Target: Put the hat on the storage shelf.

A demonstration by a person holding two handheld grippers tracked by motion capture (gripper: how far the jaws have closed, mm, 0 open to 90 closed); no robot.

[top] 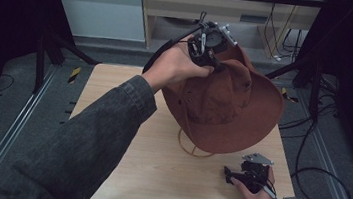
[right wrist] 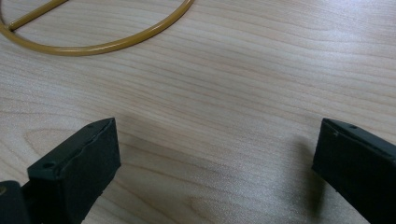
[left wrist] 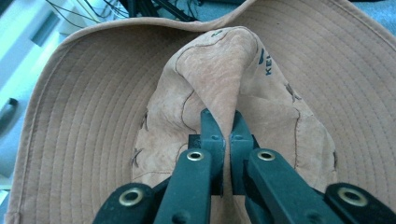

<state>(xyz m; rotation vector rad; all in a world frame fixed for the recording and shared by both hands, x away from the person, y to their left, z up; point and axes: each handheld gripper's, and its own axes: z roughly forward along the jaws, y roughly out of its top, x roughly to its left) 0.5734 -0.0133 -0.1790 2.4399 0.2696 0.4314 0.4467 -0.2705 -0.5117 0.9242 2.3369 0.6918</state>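
Brown hat (left wrist: 224, 79) crown fold pinched between left gripper (left wrist: 225, 126) jaws.

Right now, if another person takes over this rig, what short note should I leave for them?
Left gripper: shut on a fold of the crown of the brown brimmed hat, holding it in the air above the wooden table.
Right gripper: open, empty, resting low near the table's right front corner.
Gold wire ring stand: on the table under the hat; its upper part is hidden by the hat.
Done: hat gripped and lifted.
Left: whether the hat goes onto the stand or comes off it, I cannot tell; keep the grip until you decide.
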